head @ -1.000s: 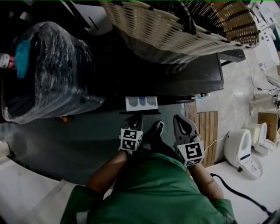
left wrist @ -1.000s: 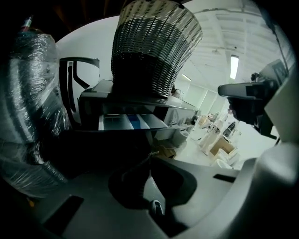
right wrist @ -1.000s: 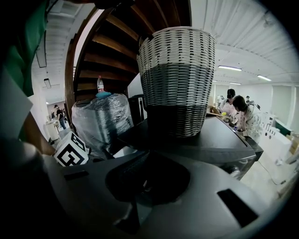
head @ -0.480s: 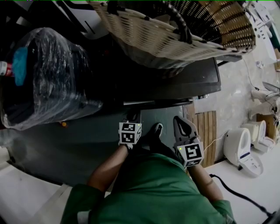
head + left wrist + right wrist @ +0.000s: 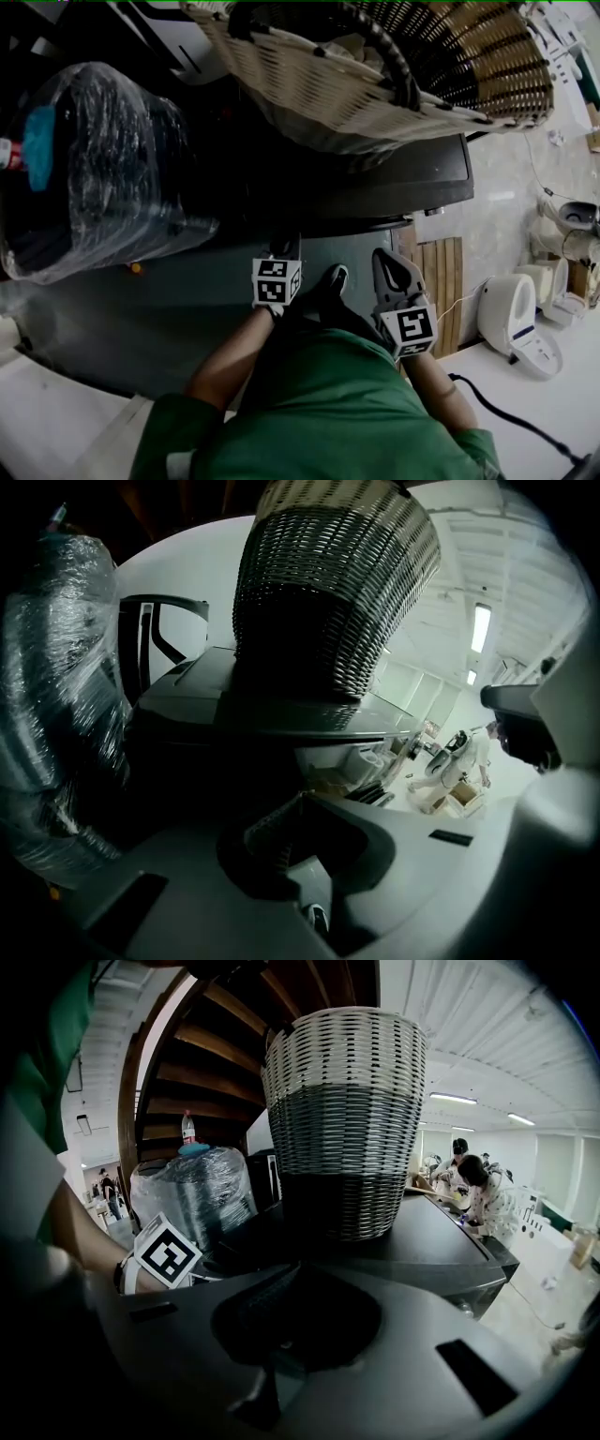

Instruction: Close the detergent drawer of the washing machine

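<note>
The dark washing machine [image 5: 412, 183] stands in front of me with a woven basket [image 5: 375, 56] on its top. No drawer sticks out from the machine's front edge [image 5: 323, 225] in the head view. My left gripper [image 5: 284, 246] is shut, and its tip lies against that front edge below the lid. In the left gripper view its closed jaws [image 5: 298, 801] point at the machine top [image 5: 281, 714] and the basket [image 5: 328, 583]. My right gripper [image 5: 394, 267] hangs shut and empty a little to the right, short of the machine. Its view shows the basket [image 5: 342, 1119] and the machine top [image 5: 441, 1232].
A large bundle wrapped in clear plastic [image 5: 94, 159] stands left of the machine. A wooden slat mat [image 5: 441, 281], white appliances [image 5: 511, 314] and a black cable [image 5: 506, 412] lie on the floor at right. People [image 5: 473, 1190] stand far behind.
The white drawer with blue compartments stuck out a second ago. My left gripper pushed it forward into the machine, and it no longer shows. The right gripper barely moved.
</note>
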Tool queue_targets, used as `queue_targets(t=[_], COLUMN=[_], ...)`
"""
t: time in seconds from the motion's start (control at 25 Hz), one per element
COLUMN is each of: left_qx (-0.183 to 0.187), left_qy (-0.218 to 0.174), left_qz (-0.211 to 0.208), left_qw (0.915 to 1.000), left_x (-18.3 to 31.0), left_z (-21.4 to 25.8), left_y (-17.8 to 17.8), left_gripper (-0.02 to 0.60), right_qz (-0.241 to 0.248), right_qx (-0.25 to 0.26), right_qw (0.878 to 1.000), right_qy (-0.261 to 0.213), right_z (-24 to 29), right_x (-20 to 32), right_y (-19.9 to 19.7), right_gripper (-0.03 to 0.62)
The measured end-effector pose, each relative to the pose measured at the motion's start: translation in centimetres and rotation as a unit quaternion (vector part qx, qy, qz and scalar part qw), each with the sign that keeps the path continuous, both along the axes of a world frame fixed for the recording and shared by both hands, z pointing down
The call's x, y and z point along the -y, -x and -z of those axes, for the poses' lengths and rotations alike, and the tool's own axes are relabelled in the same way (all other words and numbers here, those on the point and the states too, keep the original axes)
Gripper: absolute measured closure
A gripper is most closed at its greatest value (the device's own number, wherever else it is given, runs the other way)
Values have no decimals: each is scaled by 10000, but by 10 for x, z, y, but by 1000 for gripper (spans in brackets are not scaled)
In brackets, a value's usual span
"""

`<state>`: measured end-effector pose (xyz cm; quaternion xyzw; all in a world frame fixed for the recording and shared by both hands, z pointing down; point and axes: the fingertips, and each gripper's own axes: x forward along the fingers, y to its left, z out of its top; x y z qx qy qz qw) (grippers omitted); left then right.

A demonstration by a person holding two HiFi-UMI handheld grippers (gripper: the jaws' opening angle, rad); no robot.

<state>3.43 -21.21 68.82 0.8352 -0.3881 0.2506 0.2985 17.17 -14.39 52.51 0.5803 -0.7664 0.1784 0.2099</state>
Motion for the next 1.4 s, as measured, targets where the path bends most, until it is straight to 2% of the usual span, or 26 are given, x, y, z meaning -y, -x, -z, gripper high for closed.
queue_targets(t=[0.28, 0.72, 0.92, 1.12, 1.28, 1.4], left_qx=[88, -134, -184, -204, -85, -132], left_qy=[160, 447, 707, 574, 367, 164], left_qz=[-35, 140, 152, 136, -203, -399], left_qw=[9998, 9988, 9972, 9981, 9991, 9990], left_x=[1, 3, 5, 11, 9, 6], left_z=[-5, -3, -2, 4, 6, 17], left_y=[-3, -4, -4, -2, -7, -13], left_gripper=[561, 563, 563, 563, 563, 563], right_qz=[34, 98, 139, 202, 201, 201], right_qx=[-5, -21, -15, -9, -12, -1], right_qw=[10000, 9999, 9999, 9998, 9998, 9998], right_qy=[45, 51, 22, 12, 21, -40], right_z=[-2, -3, -1, -1, 0, 5], right_x=[10, 31, 37, 38, 33, 29], right_y=[0, -3, -3, 1, 2, 4], right_gripper=[579, 579, 579, 579, 579, 579])
